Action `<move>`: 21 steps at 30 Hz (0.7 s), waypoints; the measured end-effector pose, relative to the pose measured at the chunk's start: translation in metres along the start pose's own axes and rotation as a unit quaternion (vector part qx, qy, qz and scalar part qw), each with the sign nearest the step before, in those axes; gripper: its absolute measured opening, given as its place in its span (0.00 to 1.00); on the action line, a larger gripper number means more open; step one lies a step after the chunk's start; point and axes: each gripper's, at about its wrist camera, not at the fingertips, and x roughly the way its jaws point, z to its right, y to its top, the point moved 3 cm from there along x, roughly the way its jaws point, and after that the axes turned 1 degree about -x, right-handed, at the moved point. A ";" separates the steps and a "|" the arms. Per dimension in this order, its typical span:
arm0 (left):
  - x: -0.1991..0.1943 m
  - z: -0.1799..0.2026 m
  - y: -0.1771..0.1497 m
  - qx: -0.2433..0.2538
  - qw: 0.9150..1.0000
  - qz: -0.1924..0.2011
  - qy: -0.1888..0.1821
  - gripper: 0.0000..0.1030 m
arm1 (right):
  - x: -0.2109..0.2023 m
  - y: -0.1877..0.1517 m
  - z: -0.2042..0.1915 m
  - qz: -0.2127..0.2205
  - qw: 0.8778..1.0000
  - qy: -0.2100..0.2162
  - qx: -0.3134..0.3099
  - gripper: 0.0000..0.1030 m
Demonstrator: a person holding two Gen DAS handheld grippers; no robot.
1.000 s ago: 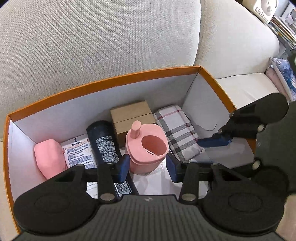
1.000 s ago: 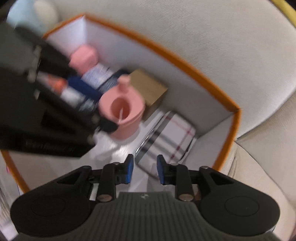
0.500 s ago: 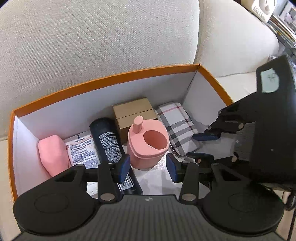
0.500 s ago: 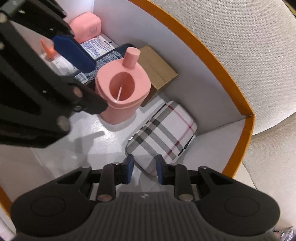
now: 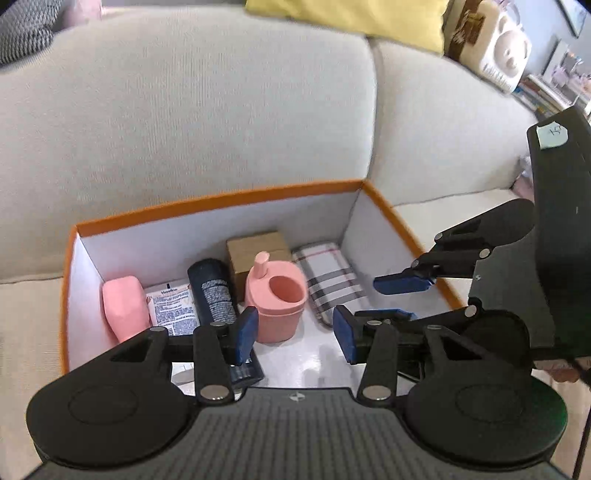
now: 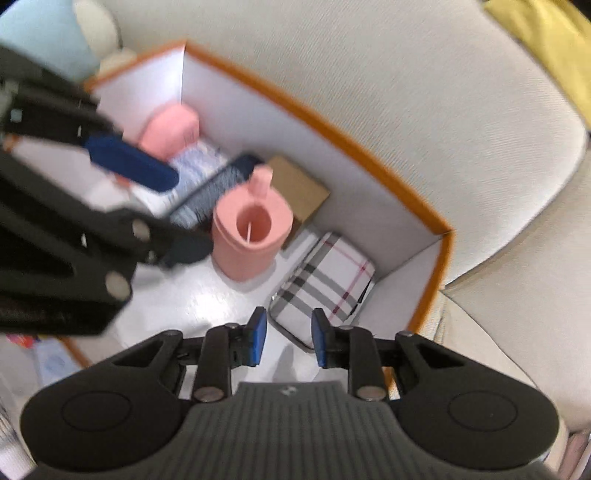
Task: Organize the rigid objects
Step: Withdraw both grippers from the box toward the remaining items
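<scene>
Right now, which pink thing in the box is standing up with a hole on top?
The pink cup in the middle; the pink block at the left end lies flat, closed.

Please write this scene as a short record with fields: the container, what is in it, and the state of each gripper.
container: orange box on a sofa
contents: pink cup, plaid case, brown carton, dark tube, pink block, leaflet
left gripper: open, empty
right gripper: open, empty, over the plaid case

It was a home living room. A beige sofa (image 5: 207,122) with a yellow cushion (image 5: 343,14) filled the view, and shelves of books (image 5: 543,96) stood off to the side behind it.
</scene>
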 end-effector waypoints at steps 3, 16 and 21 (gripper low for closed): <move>-0.023 0.008 -0.004 0.010 1.000 0.021 0.001 0.59 | -0.025 -0.003 0.003 0.028 0.999 0.001 0.030 0.29; -0.093 0.017 -0.062 0.005 0.998 0.060 0.015 0.66 | -0.104 -0.057 -0.035 0.137 0.978 0.004 0.156 0.49; -0.087 0.014 -0.103 -0.027 0.999 0.025 0.014 0.66 | -0.102 -0.099 -0.054 0.130 0.965 0.028 0.228 0.49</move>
